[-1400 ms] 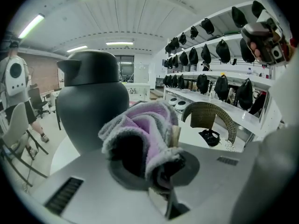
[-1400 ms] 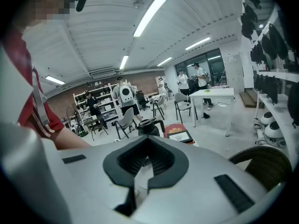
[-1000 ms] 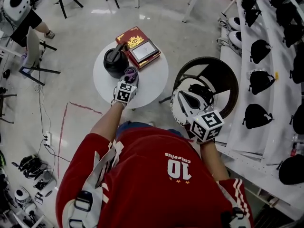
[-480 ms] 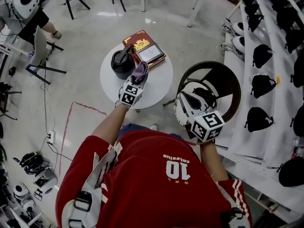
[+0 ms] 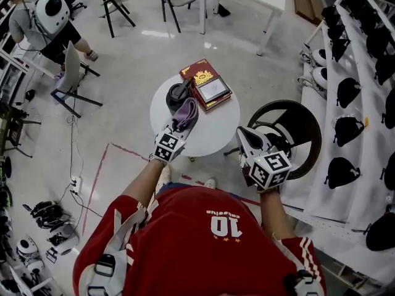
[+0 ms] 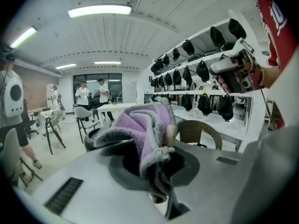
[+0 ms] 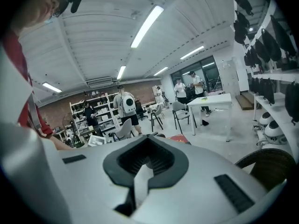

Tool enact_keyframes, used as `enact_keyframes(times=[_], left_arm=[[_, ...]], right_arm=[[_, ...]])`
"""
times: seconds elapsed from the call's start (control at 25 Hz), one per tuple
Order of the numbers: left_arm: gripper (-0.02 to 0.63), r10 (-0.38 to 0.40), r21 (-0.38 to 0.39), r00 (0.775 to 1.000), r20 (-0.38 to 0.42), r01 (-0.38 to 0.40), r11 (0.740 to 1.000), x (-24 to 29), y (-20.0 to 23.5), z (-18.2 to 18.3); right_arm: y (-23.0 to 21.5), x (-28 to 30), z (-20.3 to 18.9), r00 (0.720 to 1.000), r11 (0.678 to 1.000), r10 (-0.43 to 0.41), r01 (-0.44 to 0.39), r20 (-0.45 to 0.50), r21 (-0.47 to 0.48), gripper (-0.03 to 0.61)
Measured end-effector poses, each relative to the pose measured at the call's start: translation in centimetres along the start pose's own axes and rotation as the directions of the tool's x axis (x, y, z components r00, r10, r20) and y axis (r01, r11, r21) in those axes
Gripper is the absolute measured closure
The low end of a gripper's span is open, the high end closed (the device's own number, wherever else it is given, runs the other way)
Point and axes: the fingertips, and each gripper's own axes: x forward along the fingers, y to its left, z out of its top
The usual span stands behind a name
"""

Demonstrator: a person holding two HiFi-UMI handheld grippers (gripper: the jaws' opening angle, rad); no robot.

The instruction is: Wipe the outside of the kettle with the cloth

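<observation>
Your left gripper (image 6: 159,183) clamps the cloth (image 6: 142,125); the head view puts it just beside the kettle (image 5: 177,95). Your right gripper (image 7: 140,176) is closed, empty.

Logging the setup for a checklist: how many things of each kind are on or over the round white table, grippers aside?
Kettle: 1
Cloth: 1, held in the left gripper
Red book: 1
Total: 3
</observation>
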Motion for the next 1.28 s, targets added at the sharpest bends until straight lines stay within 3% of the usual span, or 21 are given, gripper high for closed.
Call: enact_keyframes(times=[0.32, 0.72, 1.28], left_arm=[[0.569, -0.028, -0.029, 0.995, 0.097, 0.031, 0.999, -7.4, 3.7, 4.9], [0.569, -0.042, 0.016, 0.982, 0.184, 0.040, 0.999, -14.5, 8.8, 10.3], [0.569, 0.030, 0.030, 0.956, 0.292, -0.041, 0.999, -19.4, 11.7, 17.0]], right_arm=[[3.0, 3.6, 3.6, 0.998, 0.997, -0.053, 0.054, 0.041, -0.047, 0.561], [7.0, 6.4, 7.2, 0.992, 0.992, -0.079, 0.088, 0.098, -0.090, 0.561], [8.8, 6.4, 11.1, 0.970, 0.979, -0.140, 0.165, 0.201, -0.118, 0.561]])
